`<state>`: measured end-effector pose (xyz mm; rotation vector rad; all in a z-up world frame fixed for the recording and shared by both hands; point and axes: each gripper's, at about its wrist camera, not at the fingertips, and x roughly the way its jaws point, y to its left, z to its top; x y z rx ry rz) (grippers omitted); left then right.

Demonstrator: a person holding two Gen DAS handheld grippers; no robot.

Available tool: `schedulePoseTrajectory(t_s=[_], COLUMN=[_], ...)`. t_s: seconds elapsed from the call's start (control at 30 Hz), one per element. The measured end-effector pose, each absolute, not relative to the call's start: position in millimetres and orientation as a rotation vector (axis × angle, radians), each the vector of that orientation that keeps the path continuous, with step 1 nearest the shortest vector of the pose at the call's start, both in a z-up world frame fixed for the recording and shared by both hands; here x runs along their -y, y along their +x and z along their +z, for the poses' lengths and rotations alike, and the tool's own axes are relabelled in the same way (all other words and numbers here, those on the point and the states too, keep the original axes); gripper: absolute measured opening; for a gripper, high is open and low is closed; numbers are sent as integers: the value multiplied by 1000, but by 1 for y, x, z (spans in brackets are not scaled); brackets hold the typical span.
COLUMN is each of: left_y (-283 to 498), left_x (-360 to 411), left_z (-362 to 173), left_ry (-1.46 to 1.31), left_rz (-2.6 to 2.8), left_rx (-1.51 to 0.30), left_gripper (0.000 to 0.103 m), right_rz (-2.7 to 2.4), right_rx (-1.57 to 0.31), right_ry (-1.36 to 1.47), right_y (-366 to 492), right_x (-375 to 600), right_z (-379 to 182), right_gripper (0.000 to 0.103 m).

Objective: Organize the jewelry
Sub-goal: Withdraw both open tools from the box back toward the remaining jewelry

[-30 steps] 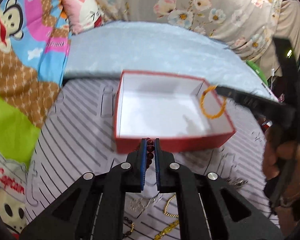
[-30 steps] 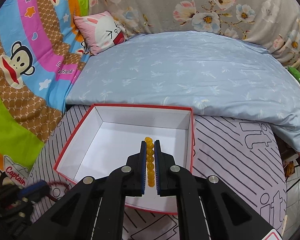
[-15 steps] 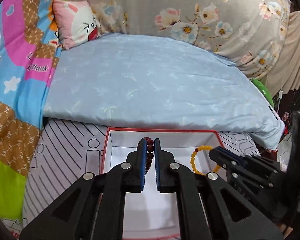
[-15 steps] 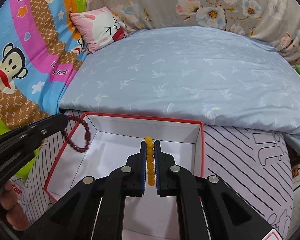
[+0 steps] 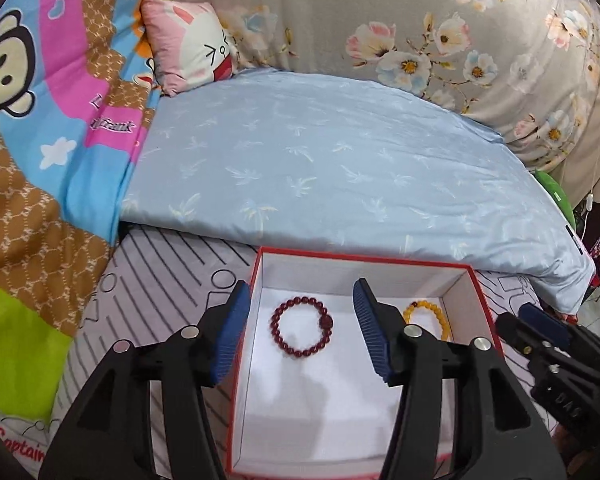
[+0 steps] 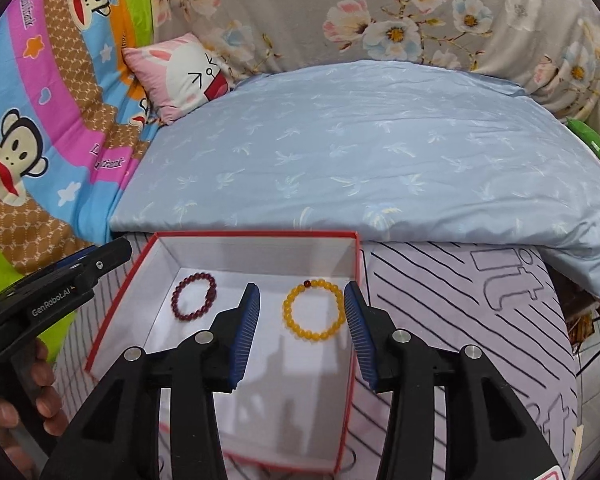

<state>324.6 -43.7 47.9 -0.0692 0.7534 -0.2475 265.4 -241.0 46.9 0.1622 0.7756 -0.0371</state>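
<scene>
While both grippers hung over the red box (image 5: 485,304), their jaws had just been opening, and nothing was caught between the pads of either. The left gripper (image 5: 300,328) stood spread above the dark red bead bracelet (image 5: 302,326), which lay flat on the white floor of the box toward its far left side. The right gripper (image 6: 302,320) stood likewise parted above the yellow bead bracelet (image 6: 314,309), flat on the floor near the far right wall. The two bracelets lay apart, neither touching the other nor the walls, as far as the views showed. Each looked light and limp, a loop of smooth round beads that would sag and swing when lifted and could roll out of a loose pinch. A sound hold would probably be across one short stretch of the loop, pads squeezing a few beads from both sides, rather than spanning the whole ring.
</scene>
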Motion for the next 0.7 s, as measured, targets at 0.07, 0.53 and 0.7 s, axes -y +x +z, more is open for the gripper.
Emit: schedulePoseTrajectory(t_s=[0.07,0.53,0.7], left_y=[306,182,149], left_x=[41,-5,-15], left_z=[53,41,23], left_ry=[-46,-70,-56], left_rz=[-242,-175,-135], left_rx=[-742,-787,-812], left_gripper=[52,63,63], right_rz=[-41,-79,-103], right_rx=[-767,-812,-841], right_ry=[152,143,121], right_y=[245,99,63], right_x=[240,234,228], right_z=[52,33,15], right_gripper=[43,43,43])
